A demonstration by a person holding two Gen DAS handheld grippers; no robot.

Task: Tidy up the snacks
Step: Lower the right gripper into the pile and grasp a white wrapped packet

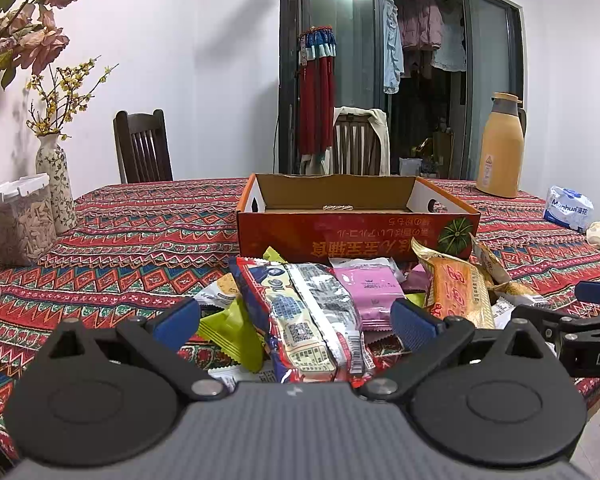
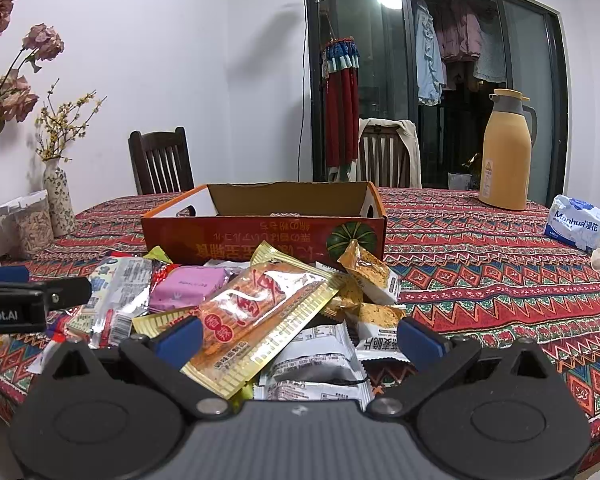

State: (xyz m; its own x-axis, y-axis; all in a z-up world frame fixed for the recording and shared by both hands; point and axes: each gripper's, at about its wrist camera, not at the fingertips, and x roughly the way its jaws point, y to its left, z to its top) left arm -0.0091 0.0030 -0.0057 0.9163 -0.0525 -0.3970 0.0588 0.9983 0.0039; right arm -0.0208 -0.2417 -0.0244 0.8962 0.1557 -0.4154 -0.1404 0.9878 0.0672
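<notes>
A heap of snack packets lies on the patterned tablecloth in front of an open orange cardboard box (image 1: pixel 356 236) (image 2: pixel 260 236). My left gripper (image 1: pixel 296 322) is open, its blue fingers either side of a long red-and-silver packet (image 1: pixel 300 316); a pink packet (image 1: pixel 370 288) and a green one (image 1: pixel 232 330) lie beside it. My right gripper (image 2: pixel 300 338) is open around a long orange-and-gold packet (image 2: pixel 260 316), above grey-white packets (image 2: pixel 316 368). Small orange packets (image 2: pixel 368 270) lean near the box. The box looks almost empty inside.
A yellow thermos (image 1: pixel 500 148) (image 2: pixel 506 152) and a tissue pack (image 2: pixel 576 222) stand at the far right. A vase (image 1: pixel 56 184) and a clear jar of snacks (image 1: pixel 20 220) sit at the left. Chairs stand behind the table. Each gripper shows at the other view's edge.
</notes>
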